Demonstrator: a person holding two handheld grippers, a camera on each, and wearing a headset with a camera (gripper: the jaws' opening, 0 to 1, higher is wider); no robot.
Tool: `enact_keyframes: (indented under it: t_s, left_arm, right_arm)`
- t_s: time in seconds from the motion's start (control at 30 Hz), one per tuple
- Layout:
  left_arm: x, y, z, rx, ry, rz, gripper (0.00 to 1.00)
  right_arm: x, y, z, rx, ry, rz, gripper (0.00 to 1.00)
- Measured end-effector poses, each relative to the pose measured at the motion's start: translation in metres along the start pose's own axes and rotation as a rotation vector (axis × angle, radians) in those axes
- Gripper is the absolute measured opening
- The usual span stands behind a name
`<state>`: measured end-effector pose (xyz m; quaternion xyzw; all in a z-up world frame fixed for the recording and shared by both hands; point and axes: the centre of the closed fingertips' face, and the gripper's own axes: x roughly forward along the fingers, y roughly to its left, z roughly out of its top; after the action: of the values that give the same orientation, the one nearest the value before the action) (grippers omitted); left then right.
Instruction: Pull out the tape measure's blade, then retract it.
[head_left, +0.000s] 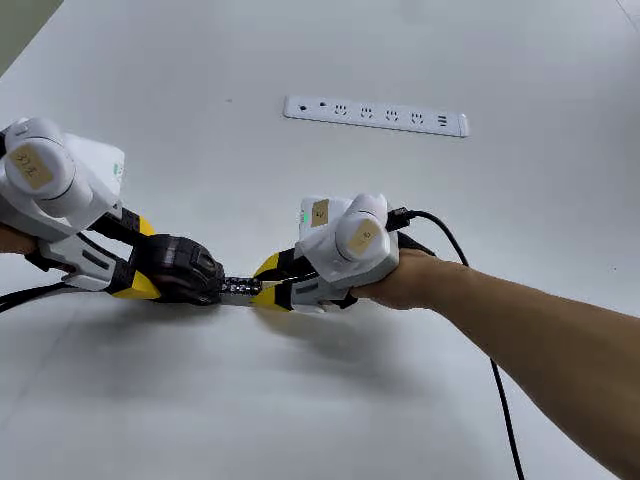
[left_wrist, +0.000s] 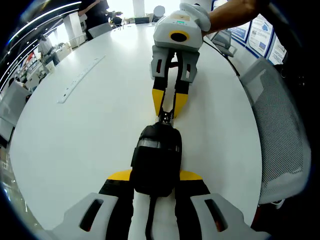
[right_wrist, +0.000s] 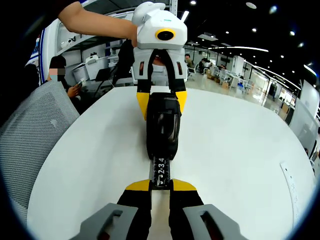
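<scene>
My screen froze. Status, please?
Left gripper shut on case. Right gripper shut on blade, a short piece out. Power strip far off, not in the way.

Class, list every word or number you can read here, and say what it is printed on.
"2 3 4": on the blade drawn from the tape measure.
Tan stickers on left tool and right tool: blurred, unreadable.
Power strip markings: too small.
Wall posters: blurred.

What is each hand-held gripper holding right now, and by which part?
The left hand-held gripper clamps the tape measure by its black case; right hand-held gripper pinches the blade near its end.
</scene>
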<state>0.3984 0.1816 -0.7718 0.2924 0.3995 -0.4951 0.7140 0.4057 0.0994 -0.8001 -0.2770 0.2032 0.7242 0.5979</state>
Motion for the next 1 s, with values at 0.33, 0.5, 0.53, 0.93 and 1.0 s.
enact_keyframes:
  t_s: [0.33,0.5,0.53,0.93,1.0]
  left_arm:
    - [0.0,0.0,0.001,-0.004,-0.001,-0.002,0.26]
    - [0.0,0.0,0.001,-0.007,-0.001,-0.002,0.26]
    - [0.0,0.0,0.001,-0.008,-0.001,-0.003,0.26]
    - [0.0,-0.001,0.002,-0.014,-0.001,-0.004,0.26]
    - [-0.001,-0.001,0.001,-0.015,0.0,-0.005,0.26]
  right_arm:
    - [-0.009,0.001,-0.007,0.002,0.009,-0.003,0.08]
    - [-0.014,0.001,-0.011,-0.009,0.018,-0.007,0.09]
    - [-0.015,0.001,-0.012,-0.009,0.019,-0.007,0.09]
    - [-0.026,0.002,-0.023,0.003,0.031,-0.014,0.08]
    - [-0.028,0.001,-0.024,0.004,0.032,-0.015,0.08]
